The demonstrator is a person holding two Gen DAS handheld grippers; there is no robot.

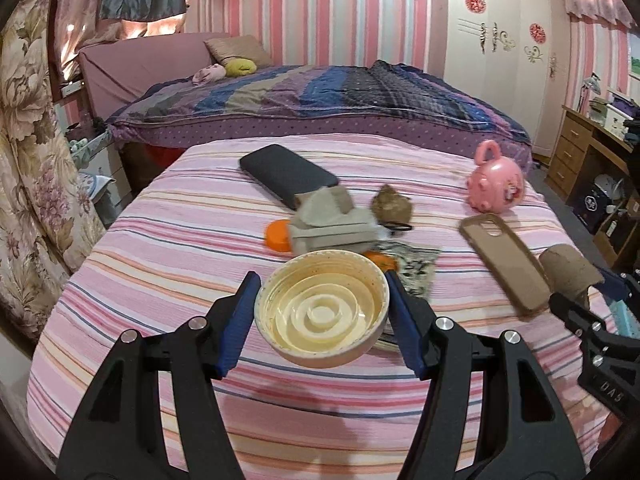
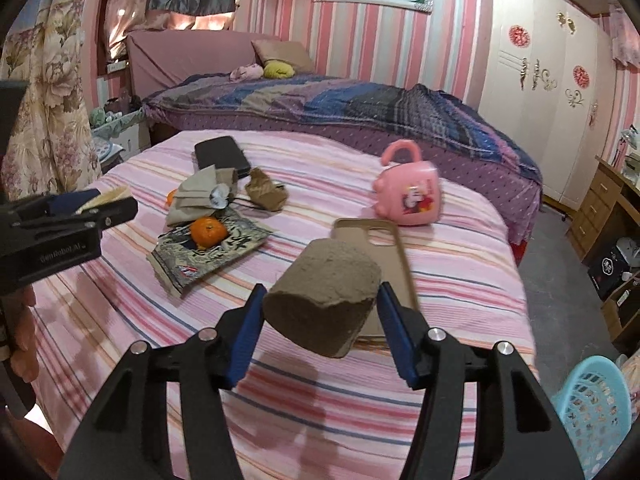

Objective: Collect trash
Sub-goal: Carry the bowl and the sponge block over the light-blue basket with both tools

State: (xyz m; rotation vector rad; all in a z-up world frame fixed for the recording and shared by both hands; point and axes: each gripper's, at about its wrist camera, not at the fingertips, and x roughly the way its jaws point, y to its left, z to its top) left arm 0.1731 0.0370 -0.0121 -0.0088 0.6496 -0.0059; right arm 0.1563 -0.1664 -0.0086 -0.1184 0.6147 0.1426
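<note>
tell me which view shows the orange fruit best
The right wrist view. There the orange fruit sits whole and unobstructed on the printed packet. In the left wrist view only a sliver of it peeks out behind the cream lid held in the left tool.

The room is evenly lit, a little dim and pinkish; warm daylight glows through the curtain (image 1: pixel 132 28) at the back. My tongs throw soft shadows on the striped bedspread (image 2: pixel 320 408) below them. Both views bulge, and the corners are black. The paper scraps (image 1: pixel 332 216) in the middle smear with motion, perhaps the phone case (image 2: pixel 384 248) too. No harsh glare anywhere I can see.
</note>
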